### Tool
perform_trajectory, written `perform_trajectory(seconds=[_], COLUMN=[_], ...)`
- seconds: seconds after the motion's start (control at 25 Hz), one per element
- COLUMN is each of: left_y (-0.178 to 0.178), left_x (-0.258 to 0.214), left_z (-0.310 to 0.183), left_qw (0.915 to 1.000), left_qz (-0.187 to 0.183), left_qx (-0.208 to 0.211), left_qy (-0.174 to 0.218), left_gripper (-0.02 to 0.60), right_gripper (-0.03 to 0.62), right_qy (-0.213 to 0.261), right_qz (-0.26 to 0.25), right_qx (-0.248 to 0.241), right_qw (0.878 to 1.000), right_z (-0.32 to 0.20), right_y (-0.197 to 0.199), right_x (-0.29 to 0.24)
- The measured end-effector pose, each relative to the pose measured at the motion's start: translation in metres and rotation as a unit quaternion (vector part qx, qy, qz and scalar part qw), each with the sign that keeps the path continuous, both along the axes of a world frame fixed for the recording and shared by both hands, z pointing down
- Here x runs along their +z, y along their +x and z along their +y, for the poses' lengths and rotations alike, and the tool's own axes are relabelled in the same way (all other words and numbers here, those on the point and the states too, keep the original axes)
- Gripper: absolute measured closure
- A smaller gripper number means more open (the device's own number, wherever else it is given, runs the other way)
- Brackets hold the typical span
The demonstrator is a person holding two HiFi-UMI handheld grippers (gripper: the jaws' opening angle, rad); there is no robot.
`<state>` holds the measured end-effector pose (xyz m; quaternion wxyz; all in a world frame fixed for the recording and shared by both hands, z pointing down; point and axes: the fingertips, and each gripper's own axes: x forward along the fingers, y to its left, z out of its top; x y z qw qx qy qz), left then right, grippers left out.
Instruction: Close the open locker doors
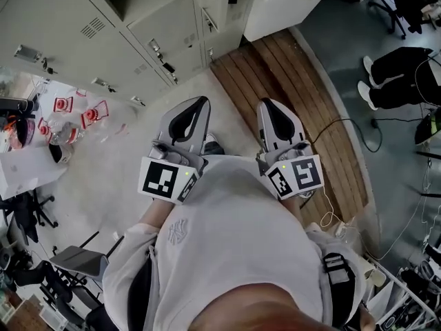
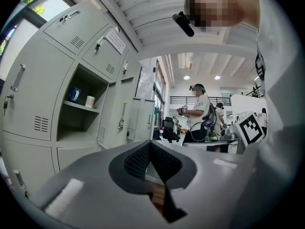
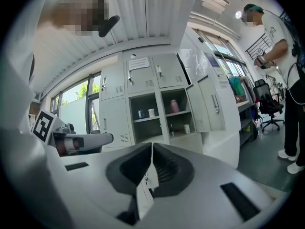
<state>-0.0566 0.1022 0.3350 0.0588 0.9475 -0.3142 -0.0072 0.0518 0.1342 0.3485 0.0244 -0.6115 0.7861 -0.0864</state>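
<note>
Grey-floored workroom; timber-plank platform [image 1: 289, 81] runs along the foot of a grey steel locker bank [image 1: 83, 54].

Nearest: both tools are held in at the chest. The left gripper [image 1: 198, 103] has its jaws pressed together with nothing between them. The right gripper [image 1: 270, 105] has its jaws likewise together; a white slip [image 3: 145, 187] sits low in the seam, either the tool's own tag or loose paper, cannot tell which.

Further out: the lockers stand well apart from both grippers, with no contact. Right gripper view shows two open compartments side by side mid-bank, the left compartment [image 3: 145, 116] with cups, the right compartment [image 3: 177, 109] with a pink bottle [image 3: 174, 106]. The open doors [image 3: 213, 106] are swung out to the right, a handle showing on one face. Left gripper view shows a blue mug [image 2: 74, 94] and a white cup [image 2: 90, 101] on an open shelf, with a door standing out just beside it.

Far end: another person [image 2: 198, 111] stands among desks.

Handling, as judged: thin painted sheet steel, light and stiff, free on its hinges, and slick, so no grip is needed. Closed jaws should serve as a pusher, set square on the face near the free edge by the handle. Push through until the latch catches, or the door may rebound. No door is shut yet; the approach comes first.
</note>
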Motion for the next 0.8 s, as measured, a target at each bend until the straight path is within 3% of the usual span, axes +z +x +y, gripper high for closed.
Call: perform_trajectory(seconds=[0.36,0.56,0.68,0.8], left_y=[-0.023,-0.022,-0.018,-0.012], left_x=[0.000,0.006,0.001,-0.014], left_z=[-0.070,-0.097,-0.121,-0.145], left_qw=[0.9980,0.9953,0.9922,0.9876], left_qz=[0.004,0.000,0.000,0.004], left_qx=[-0.062,-0.097,-0.125,-0.156], left_qy=[-0.003,-0.008,-0.001,0.016], left_gripper=[0.580,0.580,0.580,0.580], right_gripper=[0.582,0.582,0.582,0.580], right_qy=[-0.004,0.032,0.076,0.106], right_qz=[0.003,0.026,0.014,-0.010], right_qx=[-0.042,-0.077,-0.119,-0.190], right_qw=[0.999,0.996,0.990,0.976], right_z=[-0.077,-0.121,-0.156,-0.190], right_y=[-0.003,0.011,0.025,0.027], right_x=[0.003,-0.012,-0.039,-0.068])
